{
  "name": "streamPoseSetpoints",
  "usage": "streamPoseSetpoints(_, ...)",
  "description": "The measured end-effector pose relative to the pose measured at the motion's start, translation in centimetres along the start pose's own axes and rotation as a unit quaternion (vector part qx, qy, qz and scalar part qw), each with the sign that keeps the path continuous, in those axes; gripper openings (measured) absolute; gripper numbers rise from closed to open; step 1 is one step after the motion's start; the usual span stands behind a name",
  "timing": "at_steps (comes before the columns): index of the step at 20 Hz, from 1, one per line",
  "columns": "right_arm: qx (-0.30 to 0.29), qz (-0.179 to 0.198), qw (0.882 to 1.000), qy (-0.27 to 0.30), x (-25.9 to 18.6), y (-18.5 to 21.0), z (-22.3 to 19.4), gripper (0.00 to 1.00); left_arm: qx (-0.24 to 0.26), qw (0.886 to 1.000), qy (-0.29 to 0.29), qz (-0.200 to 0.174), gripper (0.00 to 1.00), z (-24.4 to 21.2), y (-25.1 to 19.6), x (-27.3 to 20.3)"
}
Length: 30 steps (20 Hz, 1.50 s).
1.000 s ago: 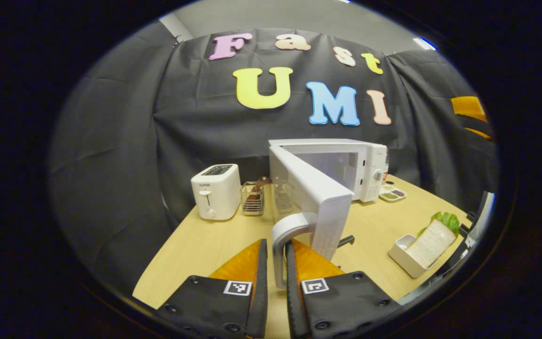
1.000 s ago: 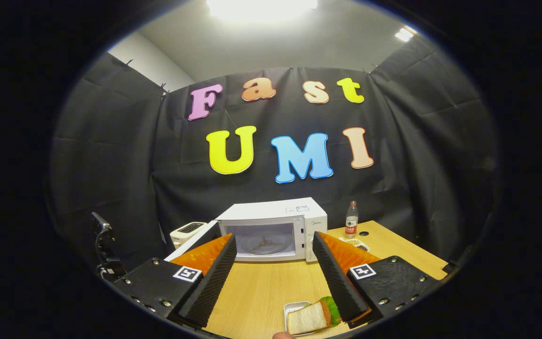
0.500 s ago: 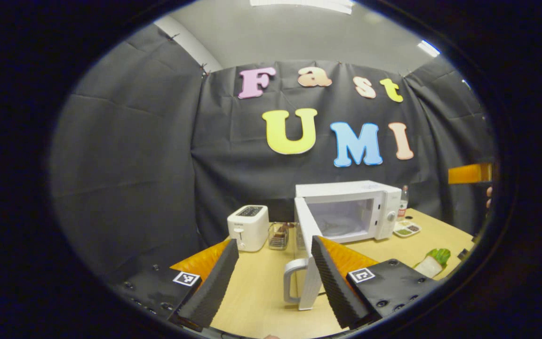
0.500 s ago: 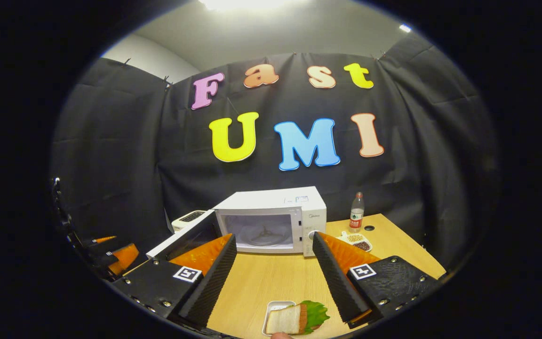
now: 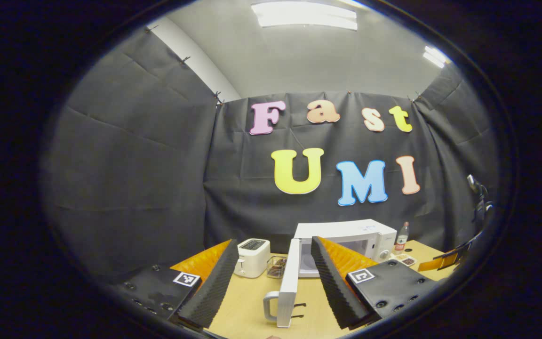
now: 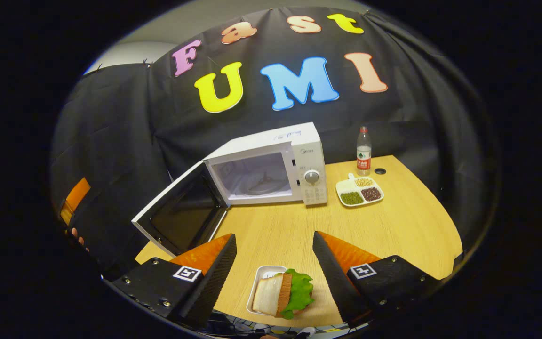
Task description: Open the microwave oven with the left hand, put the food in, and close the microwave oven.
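Pale wood grain of the table (image 6: 393, 226) showed between the right gripper (image 6: 273, 245) fingers, which stood wide apart with nothing held. Just below the gap between them sat a small white tray (image 6: 258, 282) holding the food (image 6: 282, 294): a sandwich of white bread, a brown layer and green lettuce, lying on its side and touching neither finger. Beyond the fingertips stood the white microwave oven (image 6: 271, 165), its door (image 6: 181, 214) swung fully out past the left finger, the cavity bare except for the turntable ring. Past the right fingertip lay a divided white dish (image 6: 359, 190) with three fillings, one pale, one green and one dark red, probably beans, though the grains were too small to be sure. Behind it a clear bottle (image 6: 363, 149) stood upright.

In the left gripper view the left gripper (image 5: 271, 245) fingers were likewise spread wide and empty. Between them the door (image 5: 288, 278) appeared edge-on, its handle (image 5: 269, 306) toward the left finger, touching neither. Beyond the left fingertip stood a white toaster (image 5: 252, 256) and beside it a wire basket (image 5: 276, 267), its contents unclear. The oven body (image 5: 346, 230) rose behind the right finger.
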State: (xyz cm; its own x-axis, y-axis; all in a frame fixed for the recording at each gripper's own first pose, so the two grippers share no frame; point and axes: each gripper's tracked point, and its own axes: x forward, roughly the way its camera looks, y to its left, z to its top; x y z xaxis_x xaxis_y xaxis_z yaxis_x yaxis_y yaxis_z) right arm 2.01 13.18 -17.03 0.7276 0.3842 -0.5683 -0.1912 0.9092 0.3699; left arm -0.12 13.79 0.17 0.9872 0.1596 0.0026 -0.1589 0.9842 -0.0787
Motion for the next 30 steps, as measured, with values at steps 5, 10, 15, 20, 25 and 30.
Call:
streamPoseSetpoints(5, 0.021, 0.030, 0.996, 0.085, 1.4, -1.0, -5.4, 0.99, 0.006, 1.000, -0.007, 0.009, 0.94, 1.3, -1.7, -0.7)
streamPoseSetpoints(10, 0.029, 0.038, 0.988, 0.149, 2.3, -2.0, -9.1, 0.99, 0.007, 1.000, -0.014, 0.024, 0.98, 2.0, -2.4, -1.9)
streamPoseSetpoints(15, 0.059, 0.051, 0.976, 0.204, 2.7, -2.4, -11.9, 0.93, 0.009, 0.999, -0.007, 0.042, 0.94, 1.7, -2.8, -2.9)
streamPoseSetpoints(20, 0.102, 0.079, 0.964, 0.234, 3.1, -1.4, -13.1, 0.65, 0.013, 0.998, -0.004, 0.059, 0.98, 1.3, -3.2, -4.2)
streamPoseSetpoints(25, 0.118, 0.097, 0.959, 0.238, 2.9, -0.4, -12.7, 0.31, 0.017, 0.998, -0.003, 0.059, 1.00, 1.1, -3.5, -4.5)
streamPoseSetpoints(30, 0.057, 0.098, 0.970, 0.214, 2.4, 0.6, -10.9, 0.30, 0.002, 0.999, -0.007, 0.046, 0.94, 1.2, -3.2, -1.9)
